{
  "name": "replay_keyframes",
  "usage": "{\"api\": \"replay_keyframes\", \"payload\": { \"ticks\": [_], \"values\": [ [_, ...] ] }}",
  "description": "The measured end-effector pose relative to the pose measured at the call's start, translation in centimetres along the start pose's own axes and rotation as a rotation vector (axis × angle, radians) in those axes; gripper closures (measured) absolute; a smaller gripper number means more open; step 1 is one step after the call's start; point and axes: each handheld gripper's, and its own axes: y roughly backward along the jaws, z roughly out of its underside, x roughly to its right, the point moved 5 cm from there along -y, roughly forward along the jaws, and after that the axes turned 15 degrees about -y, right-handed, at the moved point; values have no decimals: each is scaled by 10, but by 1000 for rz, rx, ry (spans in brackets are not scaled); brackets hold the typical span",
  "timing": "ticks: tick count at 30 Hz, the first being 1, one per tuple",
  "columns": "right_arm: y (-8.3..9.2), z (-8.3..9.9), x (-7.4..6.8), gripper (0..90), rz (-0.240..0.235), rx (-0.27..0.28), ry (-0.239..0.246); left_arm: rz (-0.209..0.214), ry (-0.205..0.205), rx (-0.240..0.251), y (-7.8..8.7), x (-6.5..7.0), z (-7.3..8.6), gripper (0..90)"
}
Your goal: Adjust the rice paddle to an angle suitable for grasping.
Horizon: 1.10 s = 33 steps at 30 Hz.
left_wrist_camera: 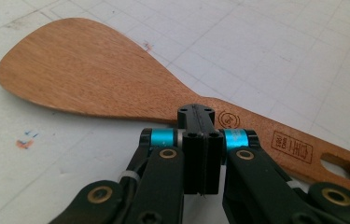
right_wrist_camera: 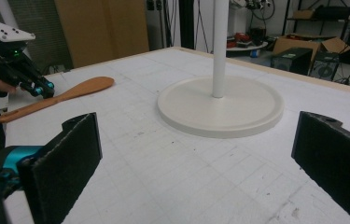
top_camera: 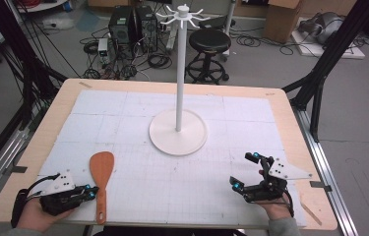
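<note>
**Getting ready to pick up the wooden spoon**

One wooden spoon [top_camera: 102, 178] flat on the white mat [top_camera: 172, 147], near the front left, wide end pointing away, handle hole toward the table edge. Left gripper [top_camera: 91, 192] right beside the handle, jaws pressed together with nothing between them. Likely next: open those jaws first, then slide over the thin neck of the handle and squeeze softly. Better to grab the neck than the wide flat part, or the spoon may tip.

Right gripper [top_camera: 245, 170] well apart on the other side, jaws wide apart, holding nothing.

One tall white stand [top_camera: 179, 73] in the middle, hooks on top bare. Two grippers. One stool [top_camera: 209, 45] behind the table
</note>
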Motion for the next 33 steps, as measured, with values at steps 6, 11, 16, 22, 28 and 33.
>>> {"api": "replay_keyframes", "payload": {
  "ticks": [6, 11, 16, 22, 28, 33],
  "values": [
    [0, 0, 1, 1, 4, -4, 3, 9, 15, 3, -7, 3, -6, 896],
    [-1, 0, 1, 1, 2, -6, 4, 14, 20, 6, -13, 6, -11, 896],
    [-2, 1, 1, 1, 3, -12, 3, 6, 8, 6, -19, 6, -16, 895],
    [-3, 2, 2, 1, 5, -24, 1, 4, 4, 7, -28, 6, -23, 895],
    [-5, 3, 2, 1, 2, -30, 6, -1, 6, 0, -37, 5, -29, 895],
    [-6, 3, 1, 1, -3, -33, 9, 0, 2, 1, -40, 3, -32, 895]
  ]
}}
